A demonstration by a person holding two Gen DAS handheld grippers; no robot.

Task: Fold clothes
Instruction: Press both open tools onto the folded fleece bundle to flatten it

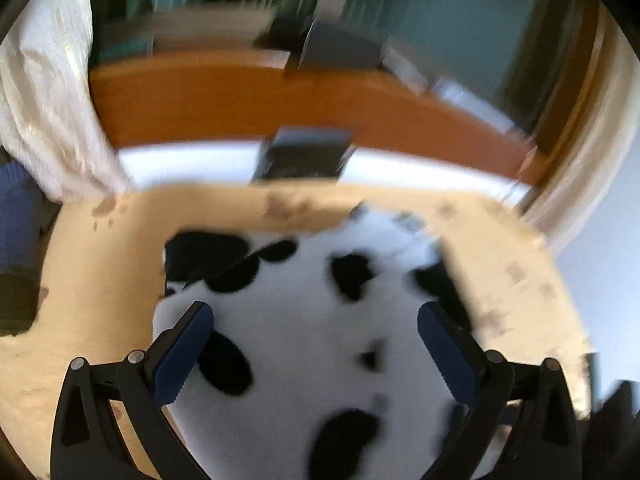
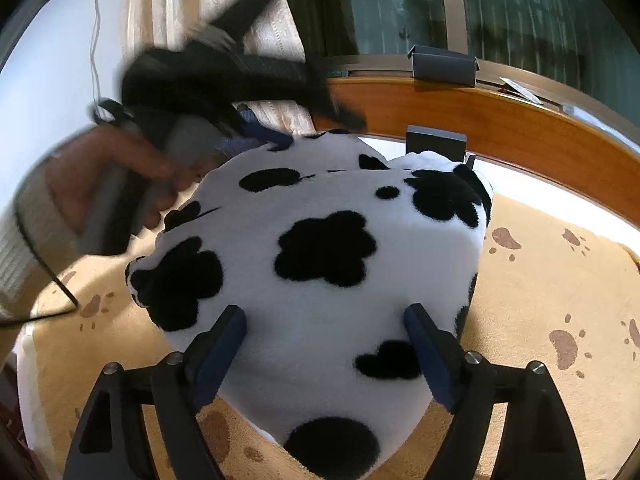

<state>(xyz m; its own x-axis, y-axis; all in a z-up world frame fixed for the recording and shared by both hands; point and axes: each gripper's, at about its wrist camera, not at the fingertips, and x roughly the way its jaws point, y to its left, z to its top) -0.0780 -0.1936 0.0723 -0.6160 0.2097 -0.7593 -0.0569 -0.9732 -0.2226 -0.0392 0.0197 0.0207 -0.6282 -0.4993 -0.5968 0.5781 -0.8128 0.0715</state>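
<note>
Both tongs, left point(image 1: 316, 340) and right point(image 2: 325, 344), wide open, empty, above cow-print fleece garment point(image 2: 320, 248)

The fleece point(image 2: 320, 264) filled the middle of the blanket point(image 2: 540, 300), bulging high between both sets of open jaws; bare blanket lay free to its right and along the near edge; on the left the hand point(image 2: 120, 184) with the left gripper point(image 1: 316, 344) hung close over the fleece's far left corner, blocking that side; behind, the wooden headboard point(image 2: 500, 120) closed off the far side, with a dark box point(image 2: 436, 142) at its foot touching or just behind the fleece's far edge; the curtain point(image 2: 224, 8) hung at the far left; a cable point(image 2: 44, 248) looped down over the blanket's left edge.
</note>
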